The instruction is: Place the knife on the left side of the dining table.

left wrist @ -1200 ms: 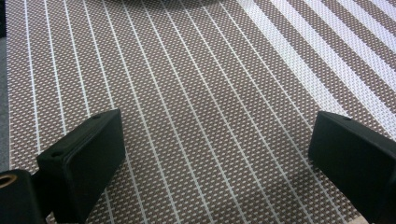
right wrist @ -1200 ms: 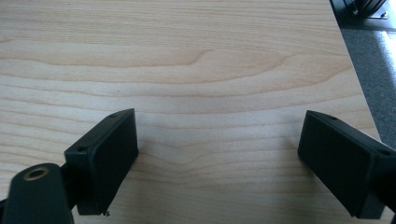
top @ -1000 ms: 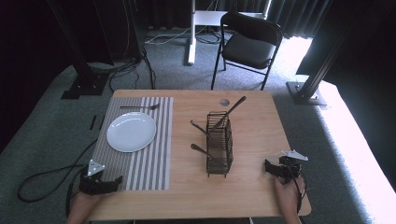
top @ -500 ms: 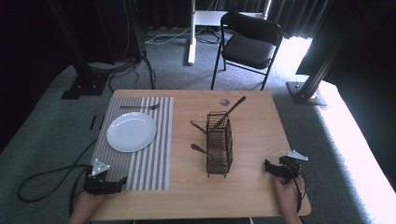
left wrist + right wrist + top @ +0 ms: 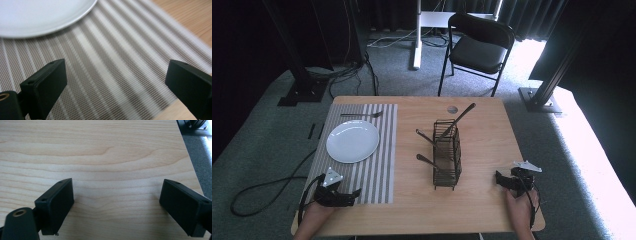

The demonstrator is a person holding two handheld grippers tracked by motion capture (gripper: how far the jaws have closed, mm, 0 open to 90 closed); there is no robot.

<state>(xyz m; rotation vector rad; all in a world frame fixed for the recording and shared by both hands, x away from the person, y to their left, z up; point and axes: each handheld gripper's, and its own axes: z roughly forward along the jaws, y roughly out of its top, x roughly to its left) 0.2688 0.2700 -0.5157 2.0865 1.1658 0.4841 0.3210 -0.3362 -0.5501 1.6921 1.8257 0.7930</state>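
A white plate [image 5: 352,141] lies on a grey striped placemat [image 5: 382,150] on the left half of the wooden table [image 5: 482,135]. A fork [image 5: 361,115] lies on the mat beyond the plate. A black wire cutlery caddy [image 5: 447,155] stands mid-table with a few dark utensils [image 5: 457,121] sticking out. My left gripper [image 5: 353,193] rests at the mat's near edge, open; its view shows the mat [image 5: 112,57] between the jaws of my left gripper [image 5: 116,75] and the plate's rim [image 5: 45,15] ahead. My right gripper [image 5: 499,178] sits open near the front right corner, and bare wood [image 5: 112,157] lies beyond my right gripper [image 5: 116,197].
A small round disc [image 5: 452,109] is set in the tabletop near its far edge. A black folding chair [image 5: 479,47] stands beyond the table. Cables [image 5: 267,185] trail on the carpet at the left. The table's right edge [image 5: 186,147] is close to my right gripper.
My left gripper has slid to the right onto the near edge of the placemat. The right gripper has stayed still.
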